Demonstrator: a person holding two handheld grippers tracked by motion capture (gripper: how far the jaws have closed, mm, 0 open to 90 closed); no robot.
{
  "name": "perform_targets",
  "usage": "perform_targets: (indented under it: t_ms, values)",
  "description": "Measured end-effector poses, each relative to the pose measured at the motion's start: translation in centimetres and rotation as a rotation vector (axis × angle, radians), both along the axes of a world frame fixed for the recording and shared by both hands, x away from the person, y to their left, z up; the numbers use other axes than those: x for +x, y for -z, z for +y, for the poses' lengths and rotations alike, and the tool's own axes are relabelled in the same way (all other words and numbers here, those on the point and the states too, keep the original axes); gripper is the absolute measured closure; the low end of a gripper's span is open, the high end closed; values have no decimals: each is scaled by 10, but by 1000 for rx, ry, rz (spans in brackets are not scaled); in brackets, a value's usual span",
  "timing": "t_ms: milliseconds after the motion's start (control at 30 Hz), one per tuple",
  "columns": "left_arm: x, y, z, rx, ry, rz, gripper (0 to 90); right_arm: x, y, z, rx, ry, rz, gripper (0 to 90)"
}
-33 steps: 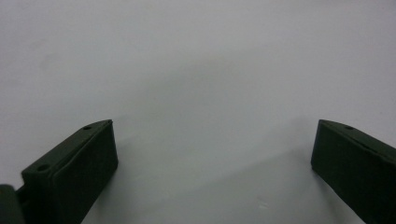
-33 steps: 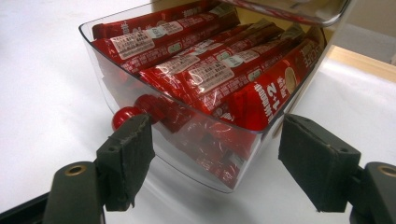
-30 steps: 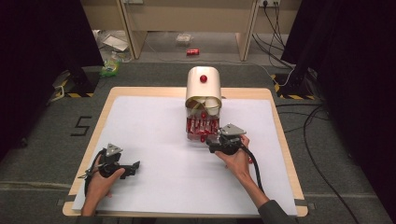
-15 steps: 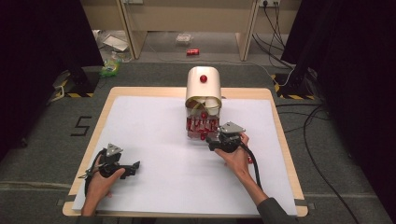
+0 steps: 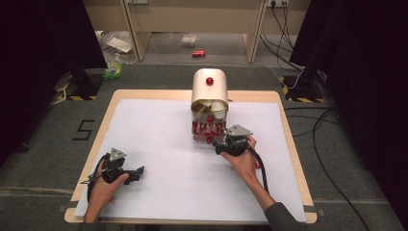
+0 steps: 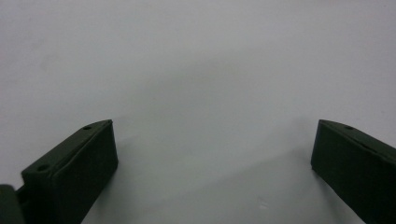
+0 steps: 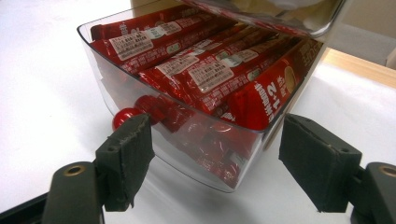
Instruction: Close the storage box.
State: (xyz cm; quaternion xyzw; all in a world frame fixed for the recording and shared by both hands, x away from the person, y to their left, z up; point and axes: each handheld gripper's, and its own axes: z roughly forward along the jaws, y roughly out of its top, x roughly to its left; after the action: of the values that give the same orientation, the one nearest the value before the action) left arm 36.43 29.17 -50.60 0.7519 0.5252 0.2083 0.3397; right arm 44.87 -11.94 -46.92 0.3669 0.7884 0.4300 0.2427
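A clear plastic drawer (image 7: 187, 135) packed with long red snack packets (image 7: 205, 70) sits pulled out from the front of a cream, round-topped dispenser box (image 5: 210, 91), just above the middle of the high view; in the right gripper view the drawer runs from the upper left down to the centre, its packets lying side by side with white printed labels facing up. A small red knob (image 7: 123, 116) sticks out from the drawer's front wall, and a second red knob (image 5: 210, 81) shows on the box's top face. The right gripper (image 7: 215, 154) is right at the drawer's front: its jaws stand wide apart with the drawer's near corner between them, the left jaw just beside the drawer's knob, and they grip nothing. In the high view this gripper (image 5: 230, 144) is just below and right of the drawer, held by the person's right hand (image 5: 244, 161). The left gripper (image 6: 210, 158) is well apart, at the lower left of the high view (image 5: 126, 172) in the left hand (image 5: 103, 185); its jaws are spread wide over bare white sheet (image 6: 196, 70) and hold nothing. The white sheet covers a wooden table (image 5: 288, 130), which stands on grey carpet (image 5: 43, 139).
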Motion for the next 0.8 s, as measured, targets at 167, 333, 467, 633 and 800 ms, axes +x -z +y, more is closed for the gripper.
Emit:
perform_targets:
  t_ms: [167,333,467,633,800]
  values:
    - [0,0,0,-1,0,0,0,2,0,0,3,4,2,263]
    - [0,0,0,0,0,0,0,3,0,0,2,7,-3,263]
    - [0,0,0,0,0,0,0,4,-1,-1,3,13,-3,264]
    - [0,0,0,1,0,0,0,7,-1,-2,9,18,-5,265]
    - [0,0,0,2,0,1,0,9,-1,-2,6,23,-10,266]
